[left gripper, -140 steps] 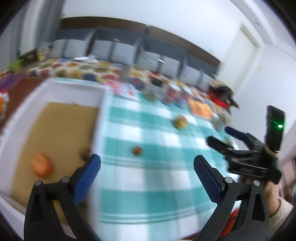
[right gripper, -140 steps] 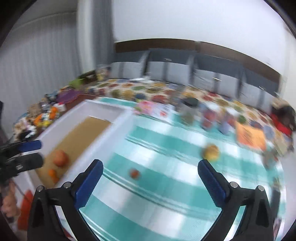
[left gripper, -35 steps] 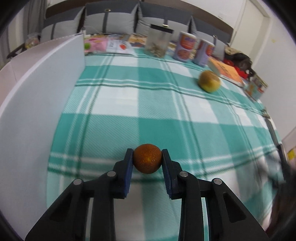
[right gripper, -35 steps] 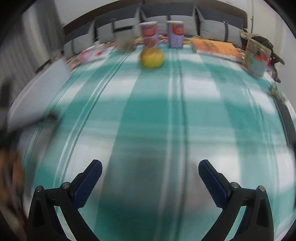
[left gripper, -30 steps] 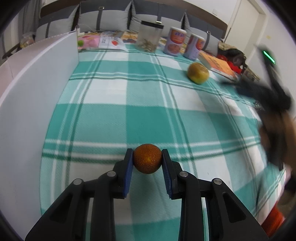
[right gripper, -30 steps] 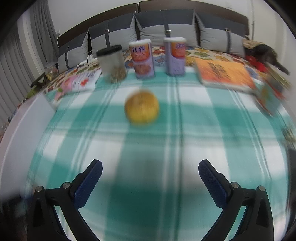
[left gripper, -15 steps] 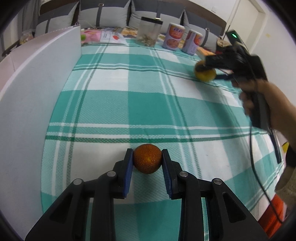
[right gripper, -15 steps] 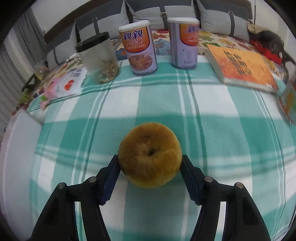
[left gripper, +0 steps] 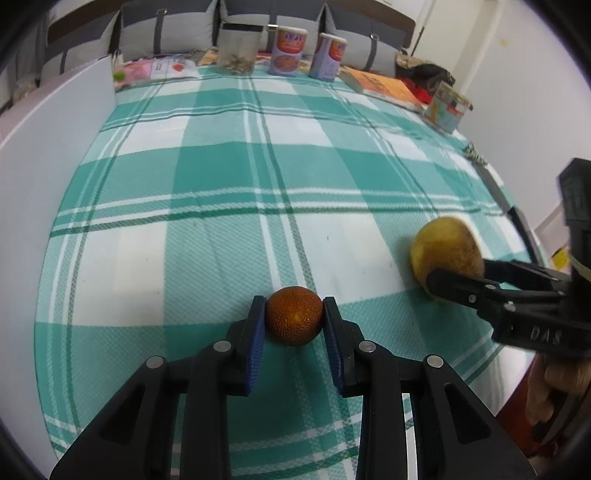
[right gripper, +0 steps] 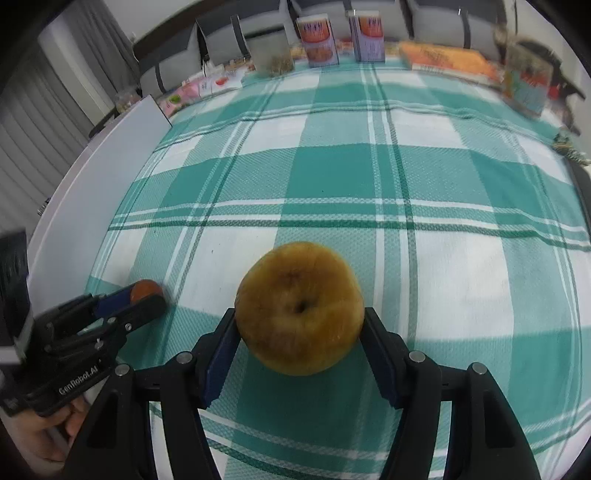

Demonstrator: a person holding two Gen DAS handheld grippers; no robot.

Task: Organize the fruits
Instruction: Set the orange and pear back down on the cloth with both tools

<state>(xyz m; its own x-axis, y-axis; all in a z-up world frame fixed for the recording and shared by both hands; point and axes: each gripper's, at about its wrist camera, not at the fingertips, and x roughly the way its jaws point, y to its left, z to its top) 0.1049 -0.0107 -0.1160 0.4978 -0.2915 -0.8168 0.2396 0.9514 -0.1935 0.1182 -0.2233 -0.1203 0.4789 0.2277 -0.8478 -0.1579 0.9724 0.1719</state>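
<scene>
The dimpled end of the yellow fruit (right gripper: 299,308) is shown only in the right wrist view, clamped in the right tool (right gripper: 299,332); the small orange (left gripper: 294,320) is gripped between the left tool (left gripper: 294,328) pads.

Grey cushions (left gripper: 177,29), white wall (left gripper: 517,55)

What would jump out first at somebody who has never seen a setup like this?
Two fruits, each pinched in black tongs with blue pads: the left gripper clamps a small dark-orange mandarin, the right gripper a bigger yellow-brown round fruit. Beneath them spreads a teal-and-white checked cloth, with a tall white box wall along its left edge and two printed cans at the far end.
</scene>
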